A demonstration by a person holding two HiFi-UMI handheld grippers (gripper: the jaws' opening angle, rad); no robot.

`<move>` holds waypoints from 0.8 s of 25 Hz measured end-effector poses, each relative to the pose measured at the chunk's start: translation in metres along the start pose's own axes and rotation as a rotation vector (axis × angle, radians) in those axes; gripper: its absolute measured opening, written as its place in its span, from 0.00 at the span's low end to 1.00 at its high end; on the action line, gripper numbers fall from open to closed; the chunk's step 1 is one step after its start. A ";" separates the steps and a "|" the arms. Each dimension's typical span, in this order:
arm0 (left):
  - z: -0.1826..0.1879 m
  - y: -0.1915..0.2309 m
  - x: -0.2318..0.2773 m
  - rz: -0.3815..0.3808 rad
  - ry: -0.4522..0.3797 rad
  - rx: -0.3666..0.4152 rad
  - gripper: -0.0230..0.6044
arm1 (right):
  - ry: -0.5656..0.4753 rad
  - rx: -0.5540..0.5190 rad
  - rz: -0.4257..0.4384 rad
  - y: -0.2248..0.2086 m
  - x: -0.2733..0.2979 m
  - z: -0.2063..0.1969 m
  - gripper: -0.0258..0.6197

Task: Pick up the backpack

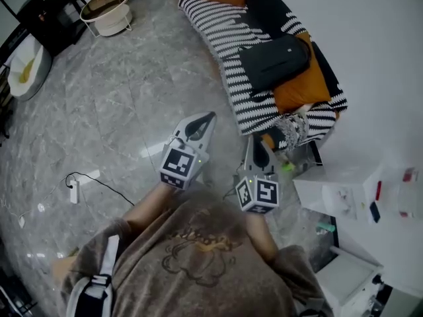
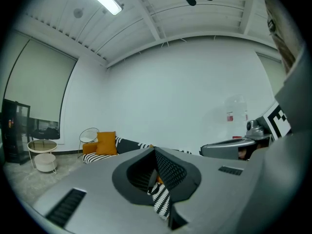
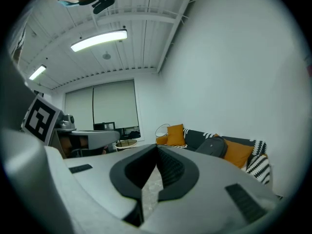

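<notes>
Left tongs point(image 1: 206, 120) and right tongs point(image 1: 257, 145): both were held fully closed, jaws together, with nothing gripped, above the grey marble floor point(image 1: 132, 98). Backpack point(image 1: 274, 59): dark, was laid on the black-and-white striped sofa point(image 1: 211, 15), rested against an orange cushion point(image 1: 301, 90), well apart from both tongs and untouched.

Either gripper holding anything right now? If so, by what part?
Nothing. Left gripper and right gripper are shut, empty; backpack lies untouched on the sofa.
</notes>
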State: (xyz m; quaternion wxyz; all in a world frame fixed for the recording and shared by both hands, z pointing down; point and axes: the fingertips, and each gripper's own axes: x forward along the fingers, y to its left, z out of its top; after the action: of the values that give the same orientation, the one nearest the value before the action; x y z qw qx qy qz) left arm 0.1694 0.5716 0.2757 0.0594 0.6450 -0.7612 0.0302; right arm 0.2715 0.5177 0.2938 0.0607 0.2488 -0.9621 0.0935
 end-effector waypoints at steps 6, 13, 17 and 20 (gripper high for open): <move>0.005 0.020 0.054 -0.042 0.002 0.017 0.04 | 0.001 -0.001 -0.033 -0.023 0.043 0.004 0.05; 0.017 0.051 0.132 -0.098 0.010 0.014 0.04 | 0.010 0.004 -0.063 -0.059 0.107 0.019 0.05; 0.025 0.076 0.177 -0.136 0.020 0.026 0.04 | 0.009 0.008 -0.085 -0.076 0.153 0.031 0.05; 0.031 0.096 0.208 -0.166 0.029 0.041 0.04 | -0.002 0.014 -0.115 -0.089 0.188 0.043 0.05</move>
State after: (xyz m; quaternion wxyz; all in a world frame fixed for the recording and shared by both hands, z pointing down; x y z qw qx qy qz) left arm 0.0396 0.3801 0.2749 0.0596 0.7066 -0.7033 0.0499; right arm 0.1491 0.3445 0.2963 0.0632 0.3043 -0.9456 0.0962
